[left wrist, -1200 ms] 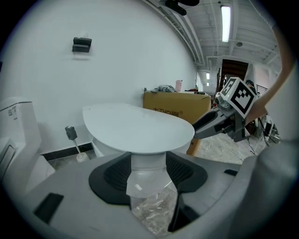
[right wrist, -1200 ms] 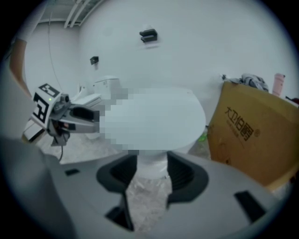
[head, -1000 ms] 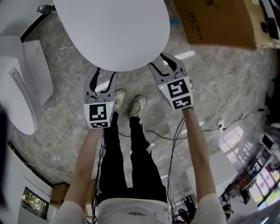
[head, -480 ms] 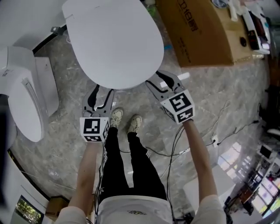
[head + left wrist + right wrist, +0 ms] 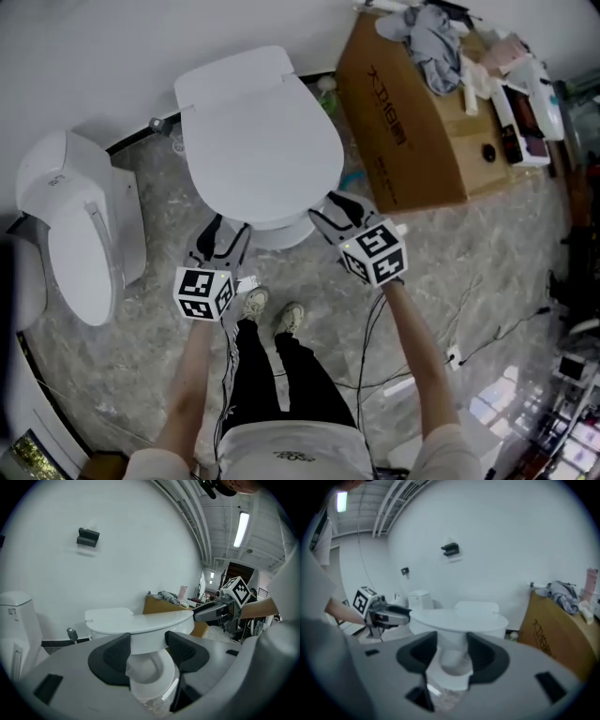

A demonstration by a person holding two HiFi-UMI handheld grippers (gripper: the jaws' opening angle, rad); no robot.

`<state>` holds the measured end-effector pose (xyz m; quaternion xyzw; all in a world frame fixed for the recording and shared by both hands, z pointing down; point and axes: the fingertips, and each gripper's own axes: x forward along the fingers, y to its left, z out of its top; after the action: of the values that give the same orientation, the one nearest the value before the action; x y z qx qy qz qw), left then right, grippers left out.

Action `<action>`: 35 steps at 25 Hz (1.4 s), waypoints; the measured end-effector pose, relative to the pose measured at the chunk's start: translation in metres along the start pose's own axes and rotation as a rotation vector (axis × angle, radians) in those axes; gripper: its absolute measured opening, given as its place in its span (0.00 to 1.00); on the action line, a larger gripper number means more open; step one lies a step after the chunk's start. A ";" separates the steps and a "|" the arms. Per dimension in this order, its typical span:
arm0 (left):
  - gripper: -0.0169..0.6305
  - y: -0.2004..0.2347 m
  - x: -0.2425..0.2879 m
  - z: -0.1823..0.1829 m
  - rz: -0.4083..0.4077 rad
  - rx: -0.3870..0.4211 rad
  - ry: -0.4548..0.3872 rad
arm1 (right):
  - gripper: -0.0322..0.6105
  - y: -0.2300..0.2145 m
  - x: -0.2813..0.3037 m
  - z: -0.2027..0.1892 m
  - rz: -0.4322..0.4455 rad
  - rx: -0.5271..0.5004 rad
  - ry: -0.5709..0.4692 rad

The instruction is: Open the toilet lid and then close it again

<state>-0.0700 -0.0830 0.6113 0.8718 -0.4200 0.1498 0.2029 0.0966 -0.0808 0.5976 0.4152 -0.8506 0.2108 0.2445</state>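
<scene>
The toilet lid (image 5: 258,141) lay flat and shut on its bowl by the far wall (image 5: 141,37). The left claw (image 5: 225,236), jaws just opened wider, and the right claw (image 5: 335,212) both hung spread and empty off the lid's near rim. Catching that rim evenly and lifting slowly looked wisest. Grey marbled floor (image 5: 487,244); cardboard box (image 5: 403,131) right, second toilet (image 5: 75,234) left.

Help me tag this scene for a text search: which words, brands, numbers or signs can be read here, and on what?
Nothing here can be read.
Cardboard box: a row of dark printed characters on its side, too blurred to read.
Second toilet: a small mark on its tank, too small to read.
Left gripper and right gripper: the cubes bear black-and-white square markers, no words.
</scene>
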 end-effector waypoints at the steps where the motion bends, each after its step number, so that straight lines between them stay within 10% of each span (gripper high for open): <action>1: 0.45 0.000 -0.001 0.004 0.002 -0.008 -0.002 | 0.40 0.000 -0.001 0.005 0.005 0.000 0.000; 35: 0.46 0.078 0.028 0.226 -0.031 -0.228 -0.114 | 0.40 -0.064 0.016 0.250 0.059 0.185 -0.147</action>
<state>-0.0947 -0.2544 0.4442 0.8565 -0.4317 0.0481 0.2787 0.0792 -0.2670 0.4189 0.4250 -0.8551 0.2642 0.1357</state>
